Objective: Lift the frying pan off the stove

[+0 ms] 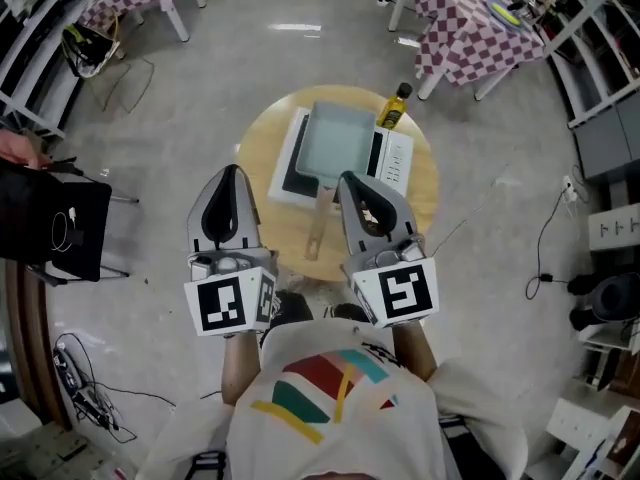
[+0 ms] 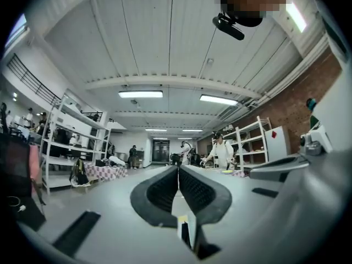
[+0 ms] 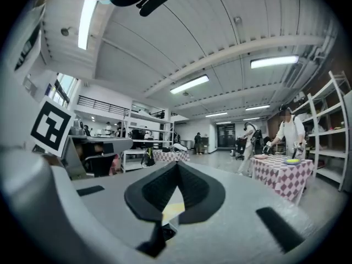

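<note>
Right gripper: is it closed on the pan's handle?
No, in the right gripper view the right gripper has its jaws together with nothing between them, and the pan rests on the stove.

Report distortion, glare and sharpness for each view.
Head view: sharp, evenly lit, room edges bowed, pale glare on the floor. Left gripper view: heavy fisheye, black corners, foreground soft, mosaic patch up top. Right gripper view: same fisheye, ceiling light blown out.
</note>
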`<state>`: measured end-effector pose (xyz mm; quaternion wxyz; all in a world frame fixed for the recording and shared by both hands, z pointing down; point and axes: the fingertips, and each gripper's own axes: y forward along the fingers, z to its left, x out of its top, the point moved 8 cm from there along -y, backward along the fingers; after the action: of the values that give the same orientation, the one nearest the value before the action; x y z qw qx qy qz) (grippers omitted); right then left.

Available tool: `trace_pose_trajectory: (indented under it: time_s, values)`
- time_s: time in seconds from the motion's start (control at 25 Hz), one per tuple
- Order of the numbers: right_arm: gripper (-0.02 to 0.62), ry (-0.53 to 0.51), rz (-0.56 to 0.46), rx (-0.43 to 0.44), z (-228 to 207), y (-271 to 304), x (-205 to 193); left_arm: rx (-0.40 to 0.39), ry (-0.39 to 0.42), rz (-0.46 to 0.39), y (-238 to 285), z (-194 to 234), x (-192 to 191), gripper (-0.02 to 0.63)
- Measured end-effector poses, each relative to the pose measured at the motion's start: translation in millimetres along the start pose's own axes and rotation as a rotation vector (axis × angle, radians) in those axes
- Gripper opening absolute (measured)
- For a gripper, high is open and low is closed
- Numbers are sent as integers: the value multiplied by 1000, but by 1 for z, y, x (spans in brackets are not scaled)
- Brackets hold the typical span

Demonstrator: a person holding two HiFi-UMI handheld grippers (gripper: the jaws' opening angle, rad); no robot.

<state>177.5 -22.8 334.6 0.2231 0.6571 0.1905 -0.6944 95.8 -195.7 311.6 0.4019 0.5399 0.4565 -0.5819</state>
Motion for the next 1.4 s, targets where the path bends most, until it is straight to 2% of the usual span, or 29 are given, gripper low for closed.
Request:
trace_pose_trajectory:
  time_s: [0.24,0.48,0.76,0.96,1.4]
  values:
    - [-6,-22,8,-204,-7,-6,4,-199,-32,4,36,-4,0,6]
    - [-6,-33,11,-374,-14,-19,3,-362,-49,-14,60,-21,-1,7]
    - [-6,-16,13,-533,-29,-45,-2,-488,-47,-29,70,-51,0,8]
    - [-6,4,9,-561,-38,-54,-6,-503,-43,-33,69,-63,1,8]
    - [-6,-6,-23,-508,-40,-56,-1,-497,-29,-41,52,-76,3,8]
